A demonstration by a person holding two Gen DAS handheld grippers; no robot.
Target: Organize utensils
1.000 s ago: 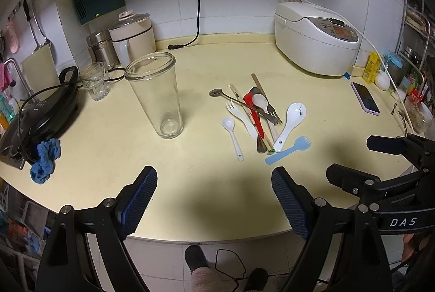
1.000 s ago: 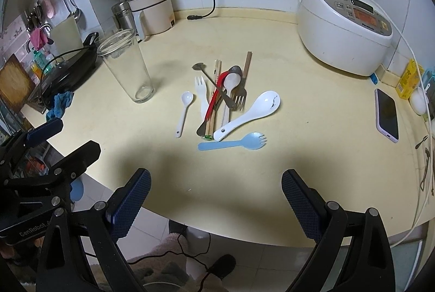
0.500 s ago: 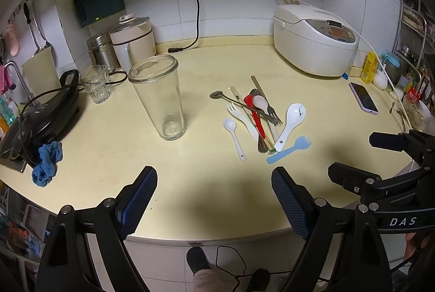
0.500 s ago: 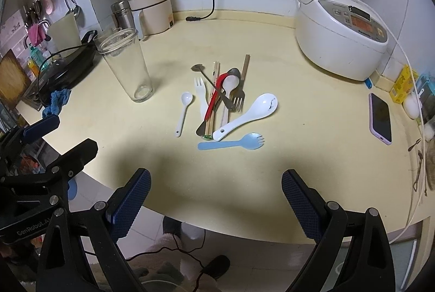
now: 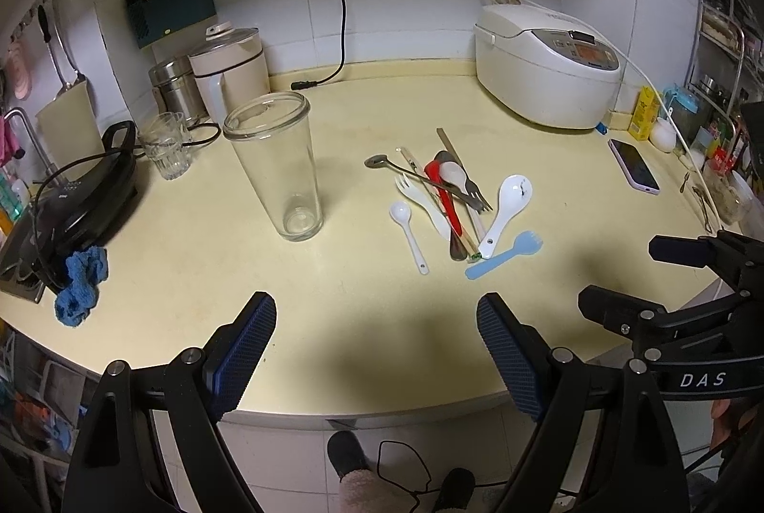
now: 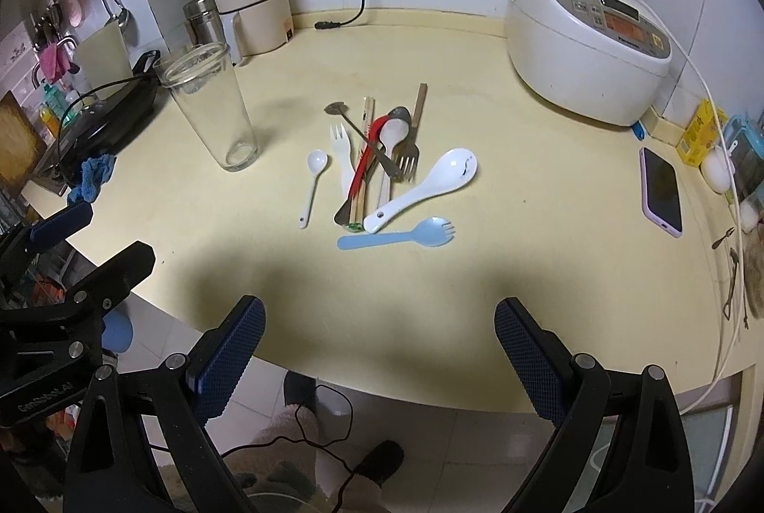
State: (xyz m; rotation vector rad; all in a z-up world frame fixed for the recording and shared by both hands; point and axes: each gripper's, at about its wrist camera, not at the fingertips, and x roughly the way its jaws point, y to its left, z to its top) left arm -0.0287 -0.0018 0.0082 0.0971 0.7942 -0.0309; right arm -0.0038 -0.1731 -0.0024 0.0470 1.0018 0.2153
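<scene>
Nearest: left gripper point(image 5: 375, 339) and right gripper point(image 6: 379, 343), both with jaws spread wide and empty, poised over the front edge of the cream countertop point(image 5: 334, 288). Nothing between either gripper and the utensils. Since a second ago, barely any change: both grippers drawn back slightly, utensils and glass unmoved.

Mid-counter, the loose utensil pile. Closest, one light blue spork point(image 6: 396, 236), lying apart crosswise. Just behind, one large white ceramic spoon point(image 6: 422, 188), its handle end beside the pile's near tip. To the left, one small white spoon point(image 6: 313, 183), lying alone. In the tangle: one white plastic fork point(image 6: 343, 155), one red-handled utensil point(image 6: 365, 160), one metal fork point(image 6: 408, 160), one white-bowled spoon point(image 6: 394, 131), wooden chopsticks point(image 6: 367, 121), number unclear, and one slim metal tool point(image 6: 353, 126) across the top.

Left of the pile, well apart, one tall empty glass point(image 5: 277, 169), upright. Further left, one blue cloth point(image 5: 81, 279) by a black griddle point(image 5: 76, 198), and one small tumbler point(image 5: 164, 150).

Far right, one phone point(image 6: 661, 191). At the back, one white rice cooker point(image 6: 587, 40) and one cream kettle point(image 5: 231, 69).
</scene>
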